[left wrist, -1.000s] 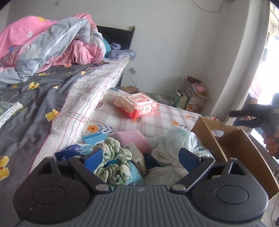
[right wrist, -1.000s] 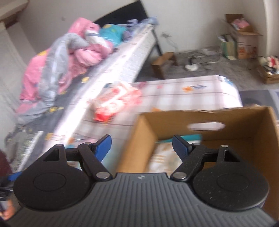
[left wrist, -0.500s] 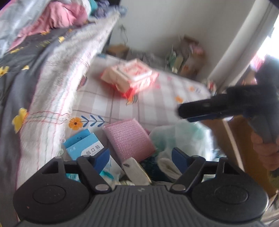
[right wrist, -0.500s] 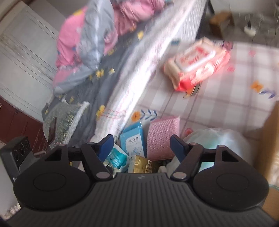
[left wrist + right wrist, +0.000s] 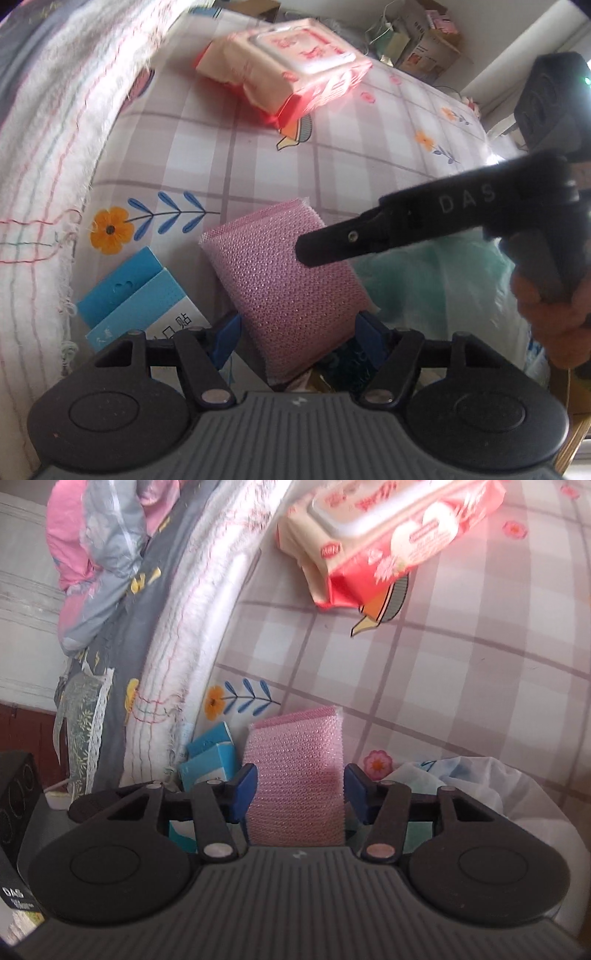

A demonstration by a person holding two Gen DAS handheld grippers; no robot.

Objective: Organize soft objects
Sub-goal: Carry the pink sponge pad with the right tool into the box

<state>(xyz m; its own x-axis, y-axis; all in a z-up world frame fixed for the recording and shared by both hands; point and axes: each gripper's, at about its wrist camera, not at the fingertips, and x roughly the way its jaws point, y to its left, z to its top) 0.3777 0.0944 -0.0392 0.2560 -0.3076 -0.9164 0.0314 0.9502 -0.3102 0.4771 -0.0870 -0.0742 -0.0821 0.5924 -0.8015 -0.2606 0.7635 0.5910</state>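
Observation:
A pink mesh sponge (image 5: 284, 280) lies on the checked sheet among a pile of soft things; it also shows in the right wrist view (image 5: 295, 775). My left gripper (image 5: 295, 336) is open, its blue pads on either side of the sponge's near end. My right gripper (image 5: 300, 792) is open too, its pads straddling the same sponge; its finger shows from the side in the left wrist view (image 5: 388, 236), just over the sponge. A red and cream wet-wipes pack (image 5: 284, 70) lies farther off, also in the right wrist view (image 5: 384, 531).
A blue and white box (image 5: 136, 291) lies left of the sponge. A pale plastic bag (image 5: 443, 280) lies to its right. A white fringed blanket (image 5: 55, 122) and a grey quilt (image 5: 122, 602) rise on the left. Cardboard boxes (image 5: 428, 40) stand by the far wall.
Both grippers have dropped toward the pile and closed in on the pink sponge. The right gripper has swung from over the cardboard box to the sponge. Both stay open.

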